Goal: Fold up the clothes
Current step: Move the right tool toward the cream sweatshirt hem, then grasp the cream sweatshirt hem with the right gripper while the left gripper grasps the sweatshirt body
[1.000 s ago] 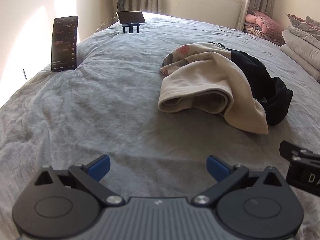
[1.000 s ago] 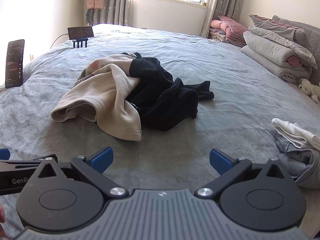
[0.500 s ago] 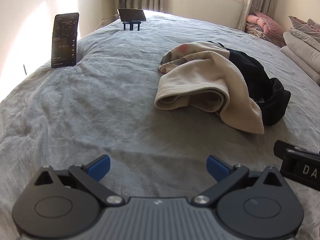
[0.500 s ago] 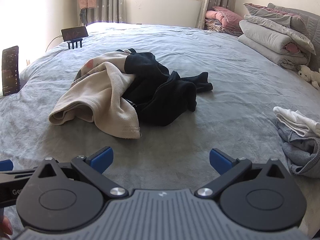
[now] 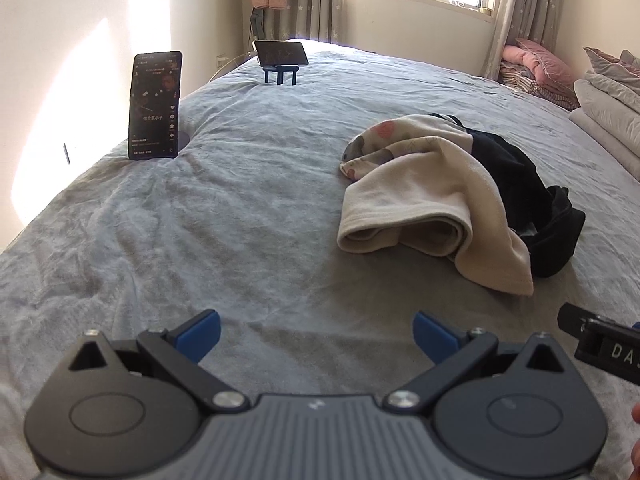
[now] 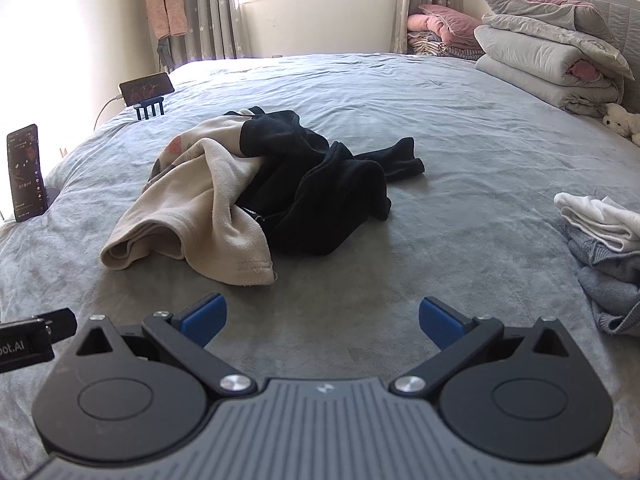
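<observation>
Left gripper [image 5: 316, 336]: bottom centre of the left wrist view, black linkages on a ribbed grey body, blue fingertip pads spread wide, nothing between them. It hangs over bare bedspread.

Right gripper [image 6: 322, 318]: bottom centre of the right wrist view, same build, blue pads likewise wide apart and empty. Its black side shows at the lower right edge of the left view with white letters "DA"; the left unit's side at the lower left edge of the right view reads "oot.AI".

Bedspread [image 6: 460, 168]: grey, plush, lightly wrinkled, filling the middle of both views.

Beige garment [image 6: 208, 216]: soft fleece-like cloth, crumpled, hem rolled into a loop; a printed pattern with pink spots at its far end. Lies ahead of both grippers, left of centre in the right view, right of centre in the left view [image 5: 432, 200], apart from the fingertips.

Black garment [image 6: 316, 184]: matte, bunched, tangled with and partly under the beige one.

Folded clothes [image 6: 600, 240]: white over grey knit, right edge of the right view.

Upright phone [image 5: 154, 106]: left side, lit screen, text too small to read.

Second phone [image 5: 281, 53]: on a blue stand, farther back.

Folded quilts [image 6: 552, 52]: grey, upper right.
</observation>
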Action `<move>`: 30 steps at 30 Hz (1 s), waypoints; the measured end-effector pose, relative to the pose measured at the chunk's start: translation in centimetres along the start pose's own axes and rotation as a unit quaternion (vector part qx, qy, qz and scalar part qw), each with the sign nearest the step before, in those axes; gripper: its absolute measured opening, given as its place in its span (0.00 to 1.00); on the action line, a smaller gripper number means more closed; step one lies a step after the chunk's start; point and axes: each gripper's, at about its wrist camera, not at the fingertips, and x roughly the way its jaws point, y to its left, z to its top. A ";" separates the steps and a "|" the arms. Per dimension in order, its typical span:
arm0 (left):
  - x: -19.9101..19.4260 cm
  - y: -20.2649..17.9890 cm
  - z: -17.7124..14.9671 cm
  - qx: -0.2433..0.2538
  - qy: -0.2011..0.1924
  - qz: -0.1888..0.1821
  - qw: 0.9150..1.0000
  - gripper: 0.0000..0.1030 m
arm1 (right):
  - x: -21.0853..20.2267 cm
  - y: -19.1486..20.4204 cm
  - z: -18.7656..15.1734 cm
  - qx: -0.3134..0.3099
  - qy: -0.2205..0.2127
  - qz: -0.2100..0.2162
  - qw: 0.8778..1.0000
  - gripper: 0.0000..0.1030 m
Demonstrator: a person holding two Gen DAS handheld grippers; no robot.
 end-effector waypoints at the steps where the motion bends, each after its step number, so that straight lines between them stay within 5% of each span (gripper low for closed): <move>1: 0.0 -0.2 0.2 0.007 -0.005 0.000 1.000 1.00 | 0.2 -0.1 0.0 -0.001 -0.001 -0.004 1.000 1.00; 4: 0.4 -1.1 0.8 0.037 -0.014 -0.005 0.999 1.00 | 0.8 -0.7 0.1 -0.001 -0.003 -0.004 1.000 1.00; 13: 3.5 -1.4 1.1 0.058 -0.001 -0.051 0.997 1.00 | 3.0 -1.5 -0.7 0.008 0.051 0.098 0.994 1.00; 22: 6.5 1.3 2.6 -0.017 0.037 -0.066 0.997 0.99 | 3.5 3.5 1.8 -0.080 0.029 0.077 0.993 0.99; 30: 7.8 2.5 2.8 -0.042 0.032 -0.092 0.994 0.99 | 7.8 3.4 2.1 -0.039 0.021 0.066 0.997 0.52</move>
